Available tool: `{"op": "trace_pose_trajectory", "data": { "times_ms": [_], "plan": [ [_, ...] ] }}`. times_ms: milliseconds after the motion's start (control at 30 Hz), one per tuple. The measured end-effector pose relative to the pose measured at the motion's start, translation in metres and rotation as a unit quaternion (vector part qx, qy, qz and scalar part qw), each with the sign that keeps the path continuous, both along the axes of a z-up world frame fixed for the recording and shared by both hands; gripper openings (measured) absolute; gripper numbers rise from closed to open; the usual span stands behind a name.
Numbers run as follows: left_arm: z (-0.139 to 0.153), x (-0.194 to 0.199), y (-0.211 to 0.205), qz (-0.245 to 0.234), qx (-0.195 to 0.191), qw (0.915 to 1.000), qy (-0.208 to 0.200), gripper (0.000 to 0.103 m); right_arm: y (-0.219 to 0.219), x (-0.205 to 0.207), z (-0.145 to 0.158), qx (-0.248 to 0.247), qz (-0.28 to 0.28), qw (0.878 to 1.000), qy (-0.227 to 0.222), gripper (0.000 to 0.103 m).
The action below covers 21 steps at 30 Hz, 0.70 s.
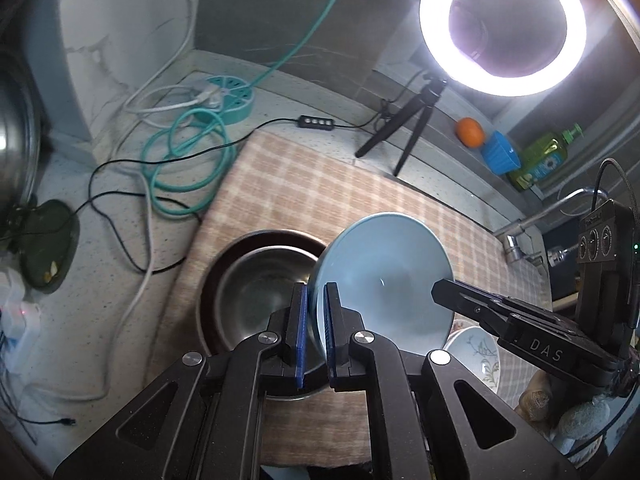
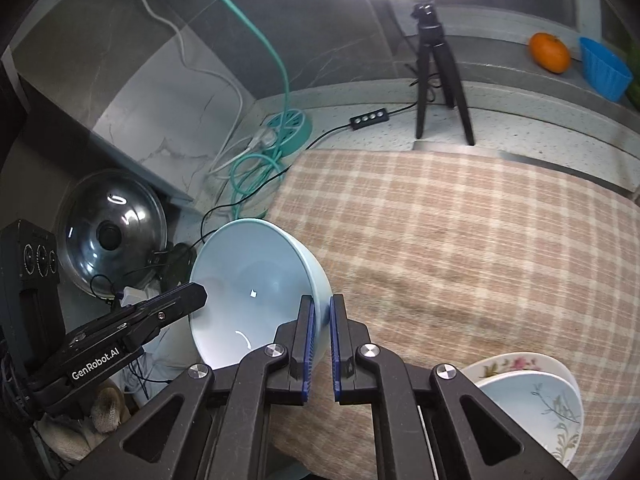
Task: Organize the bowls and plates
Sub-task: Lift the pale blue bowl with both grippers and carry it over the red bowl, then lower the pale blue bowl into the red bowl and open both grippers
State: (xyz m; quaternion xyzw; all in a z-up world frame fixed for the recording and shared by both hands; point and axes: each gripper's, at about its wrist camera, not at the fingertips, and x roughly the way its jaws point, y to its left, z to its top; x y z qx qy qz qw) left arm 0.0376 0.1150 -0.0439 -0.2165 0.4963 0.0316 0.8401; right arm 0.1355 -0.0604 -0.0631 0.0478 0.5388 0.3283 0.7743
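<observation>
- Speckled pale countertop (image 1: pixel 120 280) under everything, with a grey wall behind.
- Checked beige cloth (image 2: pixel 460 240) spread over the counter, taking most of the working space.
- Bright ring light (image 1: pixel 502 24) on a small black tripod (image 2: pixel 438 76), standing at the far edge of the cloth.
- Metal pot lid (image 2: pixel 110 232) leaning at the left side, well apart from the cloth.
- Light blue bowl (image 1: pixel 384 272) held up above the cloth, tilted, gripped at two opposite sides of its rim.
- Steel bowl (image 1: pixel 260 284) sitting inside a dark brown dish (image 1: pixel 210 280) on the cloth, just beside and partly behind the blue bowl in the left wrist view.
- Flowered white plates (image 2: pixel 536 400) lying at the near right corner of the cloth; exact number hard to tell.
- Left gripper (image 1: pixel 318 340) clamped narrow on the rim of the blue bowl, wall of the bowl between the blue pads.
- Right gripper (image 2: pixel 320 344) likewise closed tight on the opposite rim of the same bowl.
- Teal cable (image 1: pixel 188 156) coiled near a round teal socket hub (image 1: pixel 232 100).
- Orange fruit (image 2: pixel 549 52) and blue cup (image 2: pixel 604 68) on the back ledge.
</observation>
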Motion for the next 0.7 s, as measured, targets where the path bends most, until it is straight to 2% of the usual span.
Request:
{"op": "trace_pose_trajectory", "data": {
  "times_ms": [333, 700],
  "plan": [
    [-0.028, -0.004, 0.028, 0.025, -0.006, 0.9991, 0.032, 0.006, 0.04, -0.001, -0.028, -0.024, 0.022, 0.999, 0.015, 0.007],
    [-0.046, -0.004, 0.04, 0.036, -0.009, 0.9979, 0.053, 0.006, 0.061, 0.001, -0.046, -0.049, 0.034, 0.998, 0.024, 0.007]
  ]
}}
